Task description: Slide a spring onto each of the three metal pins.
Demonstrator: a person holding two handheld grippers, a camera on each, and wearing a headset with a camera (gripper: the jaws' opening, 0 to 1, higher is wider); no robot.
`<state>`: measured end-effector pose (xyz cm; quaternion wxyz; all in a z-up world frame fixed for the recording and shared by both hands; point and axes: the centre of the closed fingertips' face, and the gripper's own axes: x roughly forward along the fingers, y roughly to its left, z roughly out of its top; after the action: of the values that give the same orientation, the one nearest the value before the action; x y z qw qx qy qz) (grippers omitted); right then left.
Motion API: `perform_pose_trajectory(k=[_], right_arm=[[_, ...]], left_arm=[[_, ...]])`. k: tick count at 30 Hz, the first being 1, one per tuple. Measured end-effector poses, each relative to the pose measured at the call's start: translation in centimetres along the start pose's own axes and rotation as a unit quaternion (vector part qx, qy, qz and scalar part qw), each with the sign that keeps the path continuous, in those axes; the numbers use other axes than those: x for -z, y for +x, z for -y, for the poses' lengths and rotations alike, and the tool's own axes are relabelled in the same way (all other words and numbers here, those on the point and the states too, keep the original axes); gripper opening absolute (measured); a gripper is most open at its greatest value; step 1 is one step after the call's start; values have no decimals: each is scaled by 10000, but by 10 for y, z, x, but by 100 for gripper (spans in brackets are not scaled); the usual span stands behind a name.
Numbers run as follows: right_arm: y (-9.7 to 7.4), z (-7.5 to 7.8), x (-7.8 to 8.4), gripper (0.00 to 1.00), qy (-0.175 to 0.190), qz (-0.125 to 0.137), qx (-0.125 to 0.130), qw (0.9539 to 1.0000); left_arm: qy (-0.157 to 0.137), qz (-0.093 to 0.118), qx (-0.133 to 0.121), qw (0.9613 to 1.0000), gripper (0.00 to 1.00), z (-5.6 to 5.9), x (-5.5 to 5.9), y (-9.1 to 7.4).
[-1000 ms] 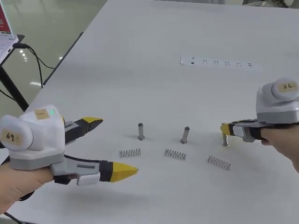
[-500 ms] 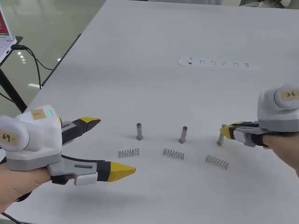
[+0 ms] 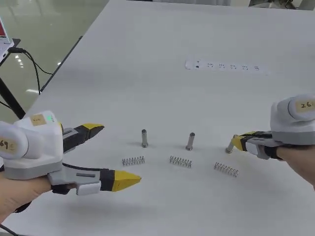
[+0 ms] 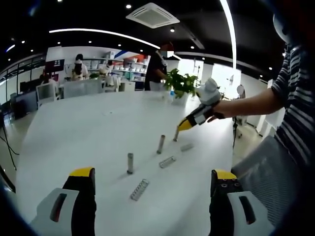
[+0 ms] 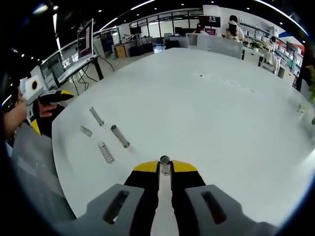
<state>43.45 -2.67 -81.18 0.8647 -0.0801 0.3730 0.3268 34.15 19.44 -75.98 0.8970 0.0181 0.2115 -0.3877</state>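
Near the table's [image 3: 162, 93] near-left corner, the left gripper [image 3: 119, 153] hovers above the surface with its yellow-tipped fingers [image 3: 125, 180] spread wide apart and nothing between them; in the left gripper view the whole row of parts lies ahead of those fingers. Just beyond them stands the left pin [image 3: 144, 138], upright on the table, and the left spring [image 3: 133, 161] lies flat on the side of it toward the near edge, close to it but apart. Further right the middle pin [image 3: 190, 141] stands with a slight lean, and the middle spring [image 3: 180, 162] lies flat on its near-edge side, also apart from it. Well behind this row, toward the far edge, a white power strip [image 3: 221, 66] lies flat. To the right again, the right pin [image 3: 230, 146] is tilted, its top clamped between the fingers of the right gripper [image 3: 236, 142]; the right gripper view shows the round pin head pinched between the two closed yellow tips, and whether its lower end touches the table cannot be told. The right spring [image 3: 226, 169] lies flat just on the near-edge side of that pin, not on it. None of the three springs sits on a pin.
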Motion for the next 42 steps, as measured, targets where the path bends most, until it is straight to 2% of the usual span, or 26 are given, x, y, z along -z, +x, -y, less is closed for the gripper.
perform_pose_trajectory(k=[10,18,31,42], right_arm=[[0,0,-1,17,-104,45,31,9999],[-1,0,-1,28,30,69,-2,10000],[-3,-3,-1,35,-33,73,7,10000],[-11,-2,0,37,-73,94,6,9999]], left_arm=[[32,25,-3,10000,95,0,-2,0],[13,-1,-22,10000,96,-1,1,-1],[5,-20,-19,10000,96,0,2,0],[10,-39,-19,10000,96,0,3,0]])
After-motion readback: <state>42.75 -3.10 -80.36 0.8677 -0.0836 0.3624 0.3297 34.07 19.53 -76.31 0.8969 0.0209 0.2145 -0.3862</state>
